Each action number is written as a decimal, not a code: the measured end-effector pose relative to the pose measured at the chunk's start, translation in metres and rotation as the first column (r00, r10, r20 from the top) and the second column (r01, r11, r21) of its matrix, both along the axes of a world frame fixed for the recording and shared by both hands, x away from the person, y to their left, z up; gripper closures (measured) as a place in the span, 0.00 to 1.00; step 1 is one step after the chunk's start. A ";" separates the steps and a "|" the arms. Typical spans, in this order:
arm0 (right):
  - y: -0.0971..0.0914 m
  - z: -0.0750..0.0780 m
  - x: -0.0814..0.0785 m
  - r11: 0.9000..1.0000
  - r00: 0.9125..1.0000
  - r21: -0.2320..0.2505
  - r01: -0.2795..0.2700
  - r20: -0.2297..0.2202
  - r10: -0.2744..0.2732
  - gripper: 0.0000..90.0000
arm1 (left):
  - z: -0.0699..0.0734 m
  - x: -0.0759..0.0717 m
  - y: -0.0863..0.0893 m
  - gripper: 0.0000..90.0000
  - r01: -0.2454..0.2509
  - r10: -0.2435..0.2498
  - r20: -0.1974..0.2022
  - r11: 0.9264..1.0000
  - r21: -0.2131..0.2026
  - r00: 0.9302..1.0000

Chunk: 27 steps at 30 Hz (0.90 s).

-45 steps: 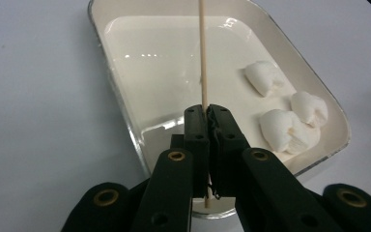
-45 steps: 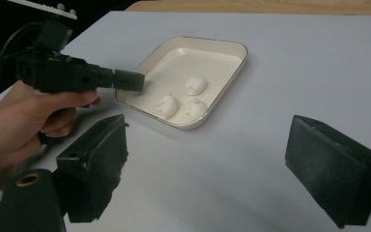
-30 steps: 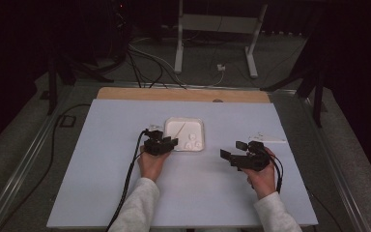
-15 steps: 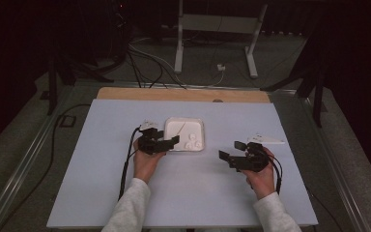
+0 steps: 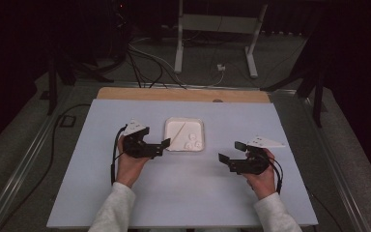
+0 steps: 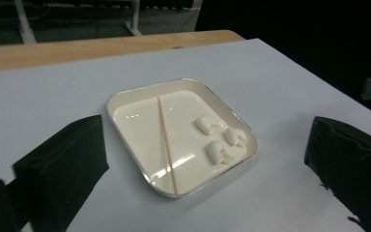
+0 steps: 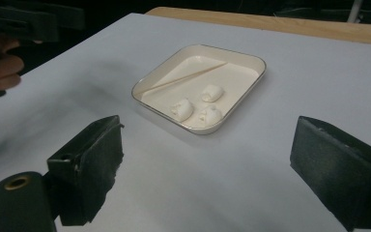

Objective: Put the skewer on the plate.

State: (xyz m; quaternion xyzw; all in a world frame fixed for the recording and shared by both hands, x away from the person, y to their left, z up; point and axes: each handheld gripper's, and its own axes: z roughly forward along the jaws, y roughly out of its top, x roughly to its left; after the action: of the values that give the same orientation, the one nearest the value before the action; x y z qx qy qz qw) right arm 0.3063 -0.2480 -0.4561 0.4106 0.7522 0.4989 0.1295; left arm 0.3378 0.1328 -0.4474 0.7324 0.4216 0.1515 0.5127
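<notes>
Tray (image 5: pixel 184 134), square with rounded corners, cream-white, flat on the pale bench (image 5: pixel 183 203) toward its far middle, between the two hands and a little beyond them. Inside, a thin wooden stick (image 6: pixel 166 142) laid across the floor from the far rim to the near rim, dividing off the emptier part; on the other side, three small white dumpling-like pieces (image 6: pixel 221 140) grouped close together, two of them touching or nearly so, the third just beside. Left hand-held gripper (image 5: pixel 160 146) held above the bench just beside the tray's left edge, pointing toward it, jaws wide apart and just opened further, nothing between them; in the left gripper view, black pads (image 6: pixel 63 166) standing at either side of the frame with the tray in the gap beyond, well clear of both. Right hand-held gripper (image 5: pixel 231 152) held off to the tray's right and nearer the person, apart from it, aimed leftward toward it, jaws likewise spread wide and opened slightly further, empty; seen from the right gripper view, tray ahead across bare bench, stick on its far side, the three pieces on the near side. White sleeves (image 5: pixel 113 212) at both forearms. Strip of bare wood (image 5: pixel 183 94) along the bench's far edge.
</notes>
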 end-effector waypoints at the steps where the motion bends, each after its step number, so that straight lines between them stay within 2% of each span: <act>1: -0.001 0.000 -0.001 1.000 1.000 0.000 0.000 0.003 0.000 0.13 | 0.002 -0.003 0.002 0.02 0.000 0.000 0.013 1.000 0.003 1.000; 5: -0.003 0.000 -0.002 1.000 1.000 0.003 0.002 0.011 -0.002 0.12 | 0.007 -0.014 0.014 0.01 0.021 -0.020 0.065 1.000 -0.014 0.998; 7: -0.004 0.000 -0.004 1.000 1.000 -0.014 0.005 0.025 -0.004 0.12 | 0.009 -0.020 0.020 0.01 0.021 -0.020 0.092 1.000 -0.007 0.996; 10: -0.006 -0.001 -0.007 0.999 0.999 -0.039 0.005 0.044 -0.004 0.12 | 0.010 -0.029 0.031 0.01 0.007 -0.006 0.131 1.000 -0.011 0.991; 15: -0.011 -0.004 -0.010 0.999 0.999 -0.035 0.015 0.045 -0.013 0.12 | 0.007 -0.047 0.048 0.01 -0.044 0.042 0.191 0.999 0.005 0.981; 19: -0.015 -0.006 -0.012 1.000 0.998 -0.019 0.014 0.056 -0.013 0.10 | 0.003 -0.058 0.062 0.01 -0.076 0.074 0.204 0.997 0.003 0.976; 21: -0.017 -0.006 -0.015 1.000 0.997 -0.012 0.005 0.075 -0.004 0.09 | 0.001 -0.063 0.067 0.01 -0.089 0.088 0.215 0.996 -0.003 0.973; 24: -0.020 -0.007 -0.018 1.000 0.994 -0.012 0.006 0.106 -0.004 0.06 | -0.001 -0.069 0.073 0.01 -0.102 0.094 0.231 0.994 0.023 0.968; 27: -0.026 -0.008 -0.022 1.000 0.993 0.003 0.005 0.117 -0.005 0.04 | -0.002 -0.073 0.078 0.01 -0.107 0.096 0.243 0.994 0.036 0.965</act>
State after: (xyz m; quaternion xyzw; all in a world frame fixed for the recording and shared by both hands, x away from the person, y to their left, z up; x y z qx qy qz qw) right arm 0.2839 -0.2741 -0.4645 0.3827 0.7418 0.5225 0.1740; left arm 0.2645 0.2109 -0.4499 0.6984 0.3895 0.2753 0.5336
